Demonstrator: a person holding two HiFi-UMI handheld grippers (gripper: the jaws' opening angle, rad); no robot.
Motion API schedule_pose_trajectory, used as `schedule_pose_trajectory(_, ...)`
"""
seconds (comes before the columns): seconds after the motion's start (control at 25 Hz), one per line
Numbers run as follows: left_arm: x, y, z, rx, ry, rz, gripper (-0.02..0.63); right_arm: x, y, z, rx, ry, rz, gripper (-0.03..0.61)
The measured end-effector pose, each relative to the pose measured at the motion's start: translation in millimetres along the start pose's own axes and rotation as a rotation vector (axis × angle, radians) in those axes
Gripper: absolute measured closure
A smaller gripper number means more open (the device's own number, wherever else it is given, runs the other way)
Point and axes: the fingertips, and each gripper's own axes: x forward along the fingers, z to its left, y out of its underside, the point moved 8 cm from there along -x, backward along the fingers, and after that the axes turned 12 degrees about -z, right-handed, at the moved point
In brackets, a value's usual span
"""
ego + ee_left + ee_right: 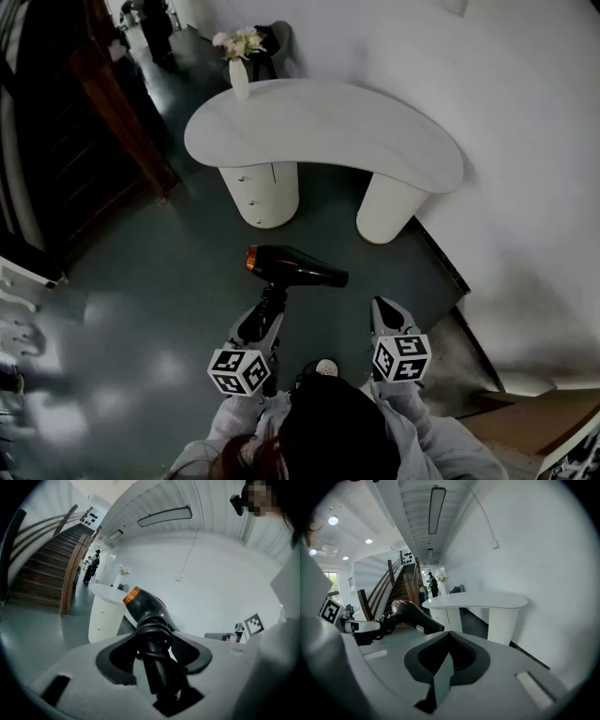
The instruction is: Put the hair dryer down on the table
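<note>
A black hair dryer (295, 266) with an orange rear ring hangs in the air above the dark floor, short of the white curved table (328, 127). My left gripper (272, 302) is shut on its handle, with the cord coiled round the grip (152, 632); the barrel (145, 604) points up and away. The right gripper (377, 307) is beside it on the right, shut and holding nothing. In the right gripper view the hair dryer (412, 613) shows at the left, and the table (476, 601) ahead.
A white vase of flowers (238, 58) stands at the table's far left end. The table rests on a drawer pedestal (261, 192) and a round leg (386, 206). A wooden staircase (44, 576) rises at the left; a white wall (525, 169) runs along the right.
</note>
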Motion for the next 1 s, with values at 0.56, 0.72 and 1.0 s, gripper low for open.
schedule_pose_trajectory(0.56, -146, 4, 9, 0.028, 0.017, 0.013, 0.385, -109, 35, 112, 0.03, 0.026, -0.038, 0.569)
schedule_pose_trajectory(0.72, -169, 7, 12, 0.022, 0.022, 0.011, 0.385, -128, 39, 129, 0.042, 0.042, -0.073, 0.569)
schedule_pose_trajectory(1.0, -172, 11, 17, 0.017, 0.026, 0.003, 0.385, -135, 46, 129, 0.064, 0.068, -0.091, 0.569)
